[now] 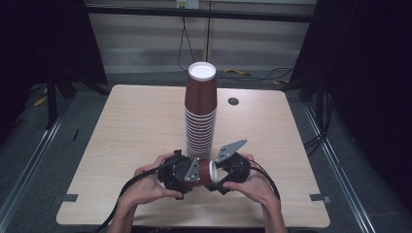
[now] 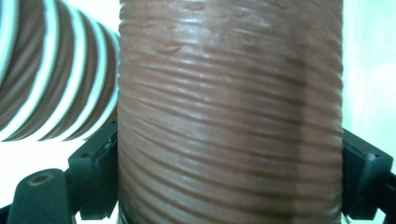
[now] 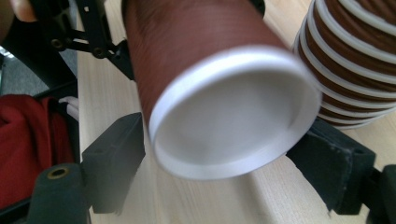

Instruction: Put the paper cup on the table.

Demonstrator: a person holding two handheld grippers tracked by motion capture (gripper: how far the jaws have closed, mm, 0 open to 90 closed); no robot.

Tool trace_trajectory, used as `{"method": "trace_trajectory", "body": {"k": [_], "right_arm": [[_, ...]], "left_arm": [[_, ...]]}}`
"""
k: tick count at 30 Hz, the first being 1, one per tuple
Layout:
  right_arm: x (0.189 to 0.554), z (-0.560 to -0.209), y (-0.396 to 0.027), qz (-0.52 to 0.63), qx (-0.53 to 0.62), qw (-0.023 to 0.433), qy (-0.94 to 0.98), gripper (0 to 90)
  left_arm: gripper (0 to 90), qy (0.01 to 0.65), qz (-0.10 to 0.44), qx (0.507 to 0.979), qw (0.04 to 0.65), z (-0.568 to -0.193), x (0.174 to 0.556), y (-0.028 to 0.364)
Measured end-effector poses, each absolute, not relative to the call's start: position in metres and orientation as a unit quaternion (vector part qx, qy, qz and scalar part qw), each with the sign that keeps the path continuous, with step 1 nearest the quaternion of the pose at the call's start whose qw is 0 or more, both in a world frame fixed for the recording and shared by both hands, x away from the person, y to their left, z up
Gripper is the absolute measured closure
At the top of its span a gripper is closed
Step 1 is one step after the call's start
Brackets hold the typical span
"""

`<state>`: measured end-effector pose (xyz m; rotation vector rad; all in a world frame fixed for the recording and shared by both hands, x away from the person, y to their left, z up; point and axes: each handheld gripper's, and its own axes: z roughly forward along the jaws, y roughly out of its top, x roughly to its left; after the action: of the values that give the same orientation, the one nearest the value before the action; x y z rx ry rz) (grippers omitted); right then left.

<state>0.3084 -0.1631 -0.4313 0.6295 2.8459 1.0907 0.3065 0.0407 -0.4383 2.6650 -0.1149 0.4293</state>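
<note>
Up close, the left gripper (image 2: 229, 186) clamps a ribbed brown cup (image 2: 229, 116). Its white base (image 3: 233, 116) (seen from the right gripper (image 3: 233, 186)) sits between that gripper's open jaws, beside the stack (image 1: 200, 116).

The brown paper cup (image 1: 204, 172) I hold lies on its side above the table's (image 1: 126, 136) near edge, white base rightward, beside the upright inverted cup stack (image 1: 200, 114).

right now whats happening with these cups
A person works two handheld grippers at a wooden table. The left gripper is clamped across a brown paper cup held sideways. The right gripper, jaws open, sits at its white base end. A tall stack of upturned cups stands just behind.
</note>
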Motion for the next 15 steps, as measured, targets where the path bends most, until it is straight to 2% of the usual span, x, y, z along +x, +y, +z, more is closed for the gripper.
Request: {"method": "trace_trajectory", "body": {"k": [8,15], "right_arm": [[0.3152,-0.4323,-0.1587,0.326,0.201,0.008,0.924,14.6],[0.3183,-0.432,-0.1551,0.328,0.19,-0.011,0.925,14.8]], "left_arm": [[13.6,-0.057,0.168,0.965,0.194,-0.4371,0.3062,0.0362],[13.6,-0.053,0.164,0.963,0.205,-0.4409,0.3029,0.0332]]}}
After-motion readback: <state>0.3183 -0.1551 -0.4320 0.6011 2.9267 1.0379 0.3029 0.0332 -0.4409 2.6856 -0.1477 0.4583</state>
